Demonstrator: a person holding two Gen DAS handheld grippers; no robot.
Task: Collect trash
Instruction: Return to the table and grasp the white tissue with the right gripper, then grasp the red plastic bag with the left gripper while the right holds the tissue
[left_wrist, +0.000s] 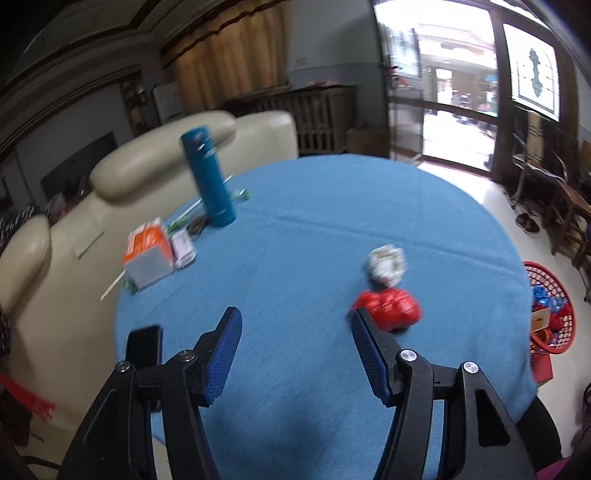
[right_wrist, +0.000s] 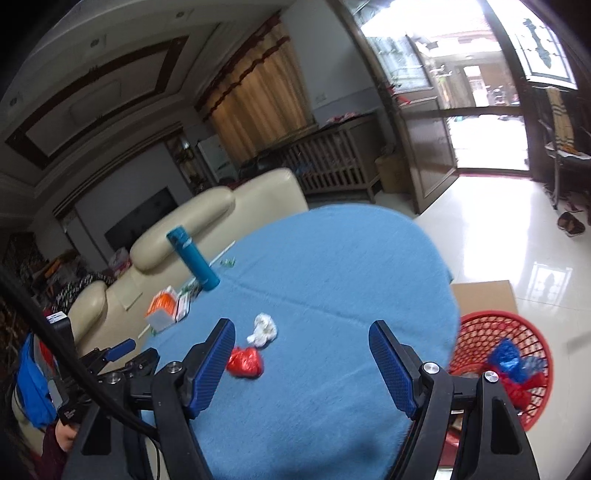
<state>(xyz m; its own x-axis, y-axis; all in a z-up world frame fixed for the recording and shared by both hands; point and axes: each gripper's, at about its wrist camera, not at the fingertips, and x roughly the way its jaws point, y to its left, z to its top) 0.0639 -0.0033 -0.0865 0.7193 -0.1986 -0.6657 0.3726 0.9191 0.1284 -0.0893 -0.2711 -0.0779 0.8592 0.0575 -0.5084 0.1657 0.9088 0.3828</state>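
Observation:
A crumpled red wrapper (left_wrist: 391, 308) lies on the blue tablecloth (left_wrist: 314, 229), with a crumpled white paper ball (left_wrist: 386, 264) just beyond it. My left gripper (left_wrist: 295, 317) is open and empty above the cloth; its right finger tip is close to the red wrapper. In the right wrist view the red wrapper (right_wrist: 245, 362) and white ball (right_wrist: 263, 329) lie beside the left finger of my right gripper (right_wrist: 301, 330), which is open and empty. A red mesh basket (right_wrist: 517, 332) with blue and red trash stands on the floor at the right; it also shows in the left wrist view (left_wrist: 554, 295).
A teal bottle (left_wrist: 210, 177), an orange-white box (left_wrist: 147, 253), a small carton and straws stand at the table's far left. A black phone (left_wrist: 144, 345) lies near the left edge. A cream sofa (left_wrist: 55, 258) is behind; a cardboard box (right_wrist: 484, 299) sits by the basket.

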